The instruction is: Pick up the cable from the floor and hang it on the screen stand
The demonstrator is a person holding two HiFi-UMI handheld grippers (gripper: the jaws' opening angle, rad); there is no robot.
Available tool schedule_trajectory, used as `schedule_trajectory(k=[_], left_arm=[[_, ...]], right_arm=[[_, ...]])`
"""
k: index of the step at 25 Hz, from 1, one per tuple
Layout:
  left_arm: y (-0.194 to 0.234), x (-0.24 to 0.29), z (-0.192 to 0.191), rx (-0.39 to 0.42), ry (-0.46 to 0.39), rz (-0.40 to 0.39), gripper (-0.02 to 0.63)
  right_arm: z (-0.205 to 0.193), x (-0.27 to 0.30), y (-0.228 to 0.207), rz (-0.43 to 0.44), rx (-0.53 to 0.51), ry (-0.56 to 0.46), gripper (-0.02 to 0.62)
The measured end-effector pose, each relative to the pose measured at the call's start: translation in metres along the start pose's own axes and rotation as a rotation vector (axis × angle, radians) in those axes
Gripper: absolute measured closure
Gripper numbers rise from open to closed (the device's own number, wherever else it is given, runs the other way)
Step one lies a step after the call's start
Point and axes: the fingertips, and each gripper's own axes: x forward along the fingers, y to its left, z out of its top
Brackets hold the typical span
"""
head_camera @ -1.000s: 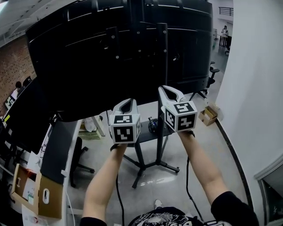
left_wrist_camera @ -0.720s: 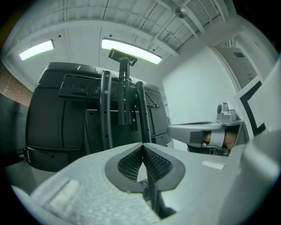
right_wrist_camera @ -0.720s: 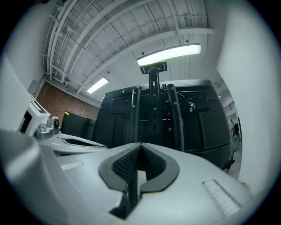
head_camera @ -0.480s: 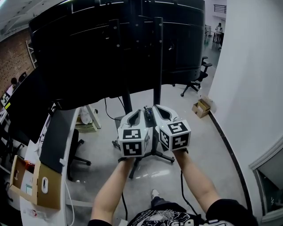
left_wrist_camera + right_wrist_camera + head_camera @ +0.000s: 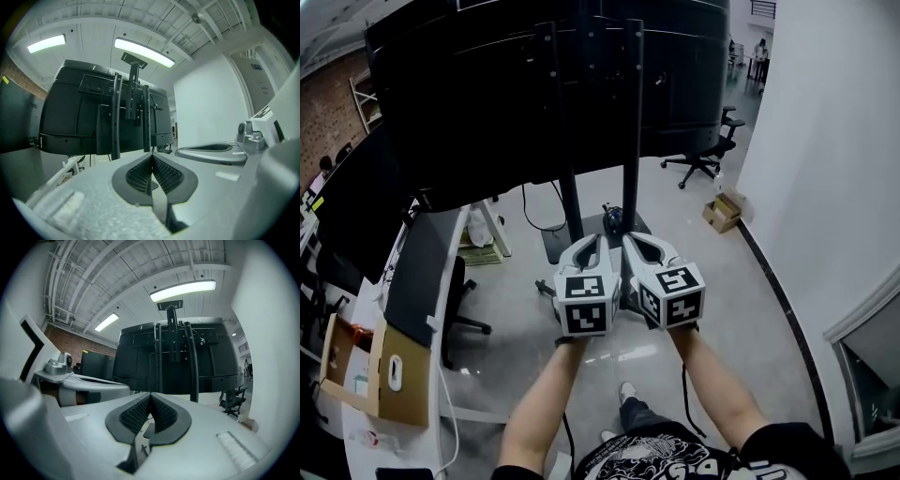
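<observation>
While jaws of left gripper (image 5: 593, 240) and right gripper (image 5: 630, 238) sit pressed together, empty, dark coil, likely cable (image 5: 611, 219), lies just above both mid-frame, on stand base (image 5: 556, 246).

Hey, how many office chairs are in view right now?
2. One office chair stands at far right, past the big screen; the other sits at left beside the dark desk. More may be hidden behind the screen.
</observation>
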Motion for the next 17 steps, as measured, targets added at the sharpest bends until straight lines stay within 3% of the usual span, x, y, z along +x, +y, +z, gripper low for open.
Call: schedule_trajectory(k=[17], left_arm=[[-0.007,-0.008,-0.014,0.007,0.035,-0.024,0.607]], right_arm=[[-0.007,-0.015,0.009,-0.017,-0.016,0.025,0.589]])
